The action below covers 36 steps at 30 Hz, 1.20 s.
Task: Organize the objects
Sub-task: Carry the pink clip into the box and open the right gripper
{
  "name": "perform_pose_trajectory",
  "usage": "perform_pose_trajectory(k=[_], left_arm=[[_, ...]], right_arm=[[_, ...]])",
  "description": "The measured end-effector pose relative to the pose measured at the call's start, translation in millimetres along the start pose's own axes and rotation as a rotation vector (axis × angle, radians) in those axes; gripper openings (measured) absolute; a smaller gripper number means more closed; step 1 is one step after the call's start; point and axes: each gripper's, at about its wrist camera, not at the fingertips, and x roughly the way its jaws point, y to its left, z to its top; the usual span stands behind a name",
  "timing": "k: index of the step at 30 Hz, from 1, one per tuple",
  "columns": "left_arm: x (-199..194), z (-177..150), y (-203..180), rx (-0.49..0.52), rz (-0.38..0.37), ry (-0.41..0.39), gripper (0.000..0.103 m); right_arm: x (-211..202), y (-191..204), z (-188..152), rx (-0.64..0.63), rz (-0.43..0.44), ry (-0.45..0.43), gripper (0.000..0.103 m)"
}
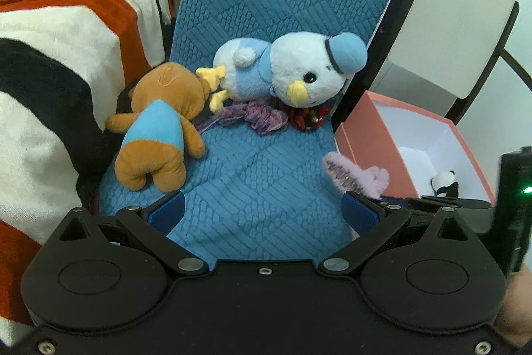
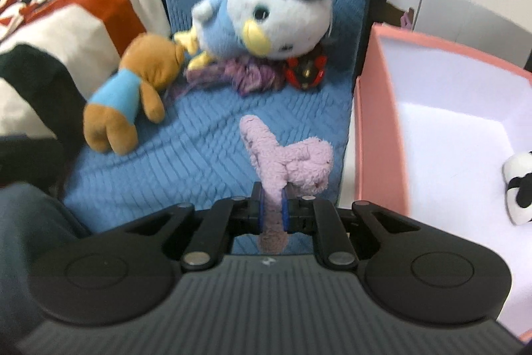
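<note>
Light: soft, even indoor light, fairly bright, with no glare.
Shadows: faint, gathered under the penguin plush [image 1: 292, 72] and beside the striped blanket [image 1: 60, 32].
Left wrist view: sharp throughout.
Right wrist view: motion-blurred, most on the penguin plush and the brown bear [image 2: 133, 92].
Edges: fisheye bending and dark corners appeared in both.
</note>
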Motion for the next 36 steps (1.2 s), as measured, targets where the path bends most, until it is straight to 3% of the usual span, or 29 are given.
perform_pose_trajectory(k=[7, 13, 19, 27, 33, 36], left_arm=[[-16, 6, -16, 0.022, -0.015, -0.031, 0.100], [-28, 7, -35, 0.054, -0.036, -0.049, 0.100], [-32, 11, -53, 0.078, -0.051, -0.056, 0.100], [-37, 12, -68, 0.106, -0.054, -0.062, 0.100], [-37, 10, -75, 0.124, -0.053, -0.061, 0.100], [-37, 10, -76, 0.129, -0.053, -0.061, 0.100]], right_arm=[[-48, -15, 18, 0.048, -0.021, -0.115, 0.013], [-78, -50, 21, 0.116, -0.123, -0.199, 0.013], [-70, -88, 3, 0.199, -0.228, -0.151, 0.013], [-52, -123, -27, 0.311, -0.265, -0.058, 0.014], [-58, -123, -29, 0.312, -0.268, -0.064, 0.016], [-65, -120, -25, 0.297, -0.264, -0.081, 0.027]])
